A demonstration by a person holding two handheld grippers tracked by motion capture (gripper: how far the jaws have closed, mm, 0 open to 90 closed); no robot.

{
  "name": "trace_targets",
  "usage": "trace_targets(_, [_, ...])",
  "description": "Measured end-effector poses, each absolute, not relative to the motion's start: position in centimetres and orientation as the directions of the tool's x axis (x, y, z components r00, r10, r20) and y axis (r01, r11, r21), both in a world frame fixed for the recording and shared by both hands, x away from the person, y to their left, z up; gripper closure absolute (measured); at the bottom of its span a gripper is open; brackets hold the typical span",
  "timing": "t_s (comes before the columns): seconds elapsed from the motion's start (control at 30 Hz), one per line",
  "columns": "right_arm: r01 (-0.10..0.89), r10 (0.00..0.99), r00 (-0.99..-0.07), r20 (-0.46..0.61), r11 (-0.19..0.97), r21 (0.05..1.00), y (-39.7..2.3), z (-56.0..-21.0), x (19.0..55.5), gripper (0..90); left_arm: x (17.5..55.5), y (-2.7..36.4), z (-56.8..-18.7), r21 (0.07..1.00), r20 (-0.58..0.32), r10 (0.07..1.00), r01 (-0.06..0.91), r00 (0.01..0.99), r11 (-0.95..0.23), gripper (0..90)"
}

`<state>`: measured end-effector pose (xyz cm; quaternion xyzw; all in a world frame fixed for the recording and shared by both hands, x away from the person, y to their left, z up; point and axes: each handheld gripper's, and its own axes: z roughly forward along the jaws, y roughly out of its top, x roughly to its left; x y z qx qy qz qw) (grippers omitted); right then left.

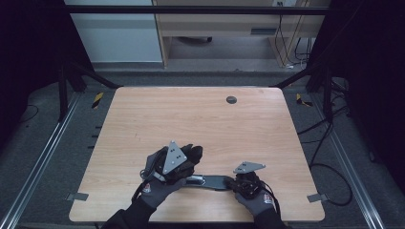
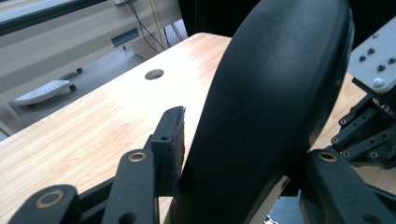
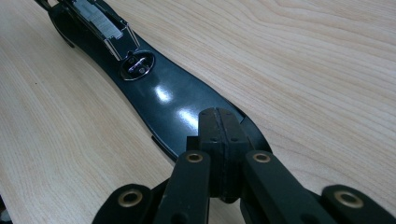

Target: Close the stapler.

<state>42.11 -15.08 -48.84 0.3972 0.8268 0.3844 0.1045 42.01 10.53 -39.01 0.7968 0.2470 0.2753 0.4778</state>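
Note:
A black stapler lies swung open near the table's front edge. Its flat glossy base (image 1: 212, 182) (image 3: 173, 100) rests on the wood, with the round metal anvil (image 3: 137, 65) and the staple channel (image 3: 100, 21) farther along it. My left gripper (image 1: 184, 162) (image 2: 238, 154) is shut on the stapler's rounded black top arm (image 1: 194, 153) (image 2: 275, 93), which is raised off the base; one pad (image 2: 175, 140) presses its side. My right gripper (image 1: 237, 183) (image 3: 219, 135) is shut with nothing between its pads, and its tips rest on the near end of the base.
The wooden table (image 1: 191, 119) has a round cable hole (image 1: 231, 99) (image 2: 154, 74) near its far edge. Black frame posts and cables stand around the table, and a desk sits beyond it.

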Motion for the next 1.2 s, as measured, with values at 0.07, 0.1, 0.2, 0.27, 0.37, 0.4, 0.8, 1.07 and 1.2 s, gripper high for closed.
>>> trace_targets(0.07, [0.576, 0.736, -0.664, 0.134, 0.389, 0.719, -15.1, -48.8, 42.1, 90.0, 42.0, 10.3, -39.1, 0.894, 0.208, 0.652, 0.129, 0.729, -0.429, 53.6])
trace_targets(0.1, [0.576, 0.736, -0.664, 0.134, 0.389, 0.719, -15.1, -48.8, 42.1, 90.0, 42.0, 10.3, -39.1, 0.894, 0.208, 0.652, 0.129, 0.729, -0.429, 53.5])
trace_targets(0.2, [0.574, 0.736, -0.665, 0.13, 0.392, 0.719, -15.1, -48.8, 42.1, 90.0, 42.0, 10.0, -39.3, 0.892, 0.204, 0.646, 0.133, 0.735, -0.433, 53.0])
trace_targets(0.27, [0.576, 0.736, -0.663, 0.132, 0.391, 0.718, -15.1, -48.8, 42.1, 90.0, 42.1, 9.8, -39.5, 0.892, 0.198, 0.643, 0.136, 0.74, -0.432, 52.4])
trace_targets(0.37, [0.577, 0.737, -0.663, 0.134, 0.389, 0.718, -15.1, -48.8, 42.1, 90.0, 42.1, 9.6, -39.7, 0.887, 0.201, 0.637, 0.137, 0.744, -0.441, 51.8])
trace_targets(0.4, [0.577, 0.737, -0.663, 0.134, 0.389, 0.718, -15.1, -48.8, 42.1, 90.0, 42.1, 9.4, -39.7, 0.888, 0.2, 0.637, 0.138, 0.745, -0.44, 51.6])
trace_targets(0.8, [0.576, 0.739, -0.66, 0.134, 0.383, 0.722, -15.1, -48.9, 42.1, 90.0, 42.3, 8.1, -40.6, 0.865, 0.222, 0.612, 0.136, 0.759, -0.483, 50.0])
trace_targets(1.07, [0.575, 0.74, -0.659, 0.132, 0.383, 0.723, -15.1, -48.9, 42.1, 90.0, 42.4, 7.5, -41.1, 0.858, 0.225, 0.601, 0.136, 0.767, -0.495, 49.3])
trace_targets(1.2, [0.574, 0.739, -0.661, 0.13, 0.386, 0.723, -15.1, -48.9, 42.1, 90.0, 42.4, 7.3, -41.3, 0.855, 0.233, 0.593, 0.129, 0.771, -0.503, 49.2])
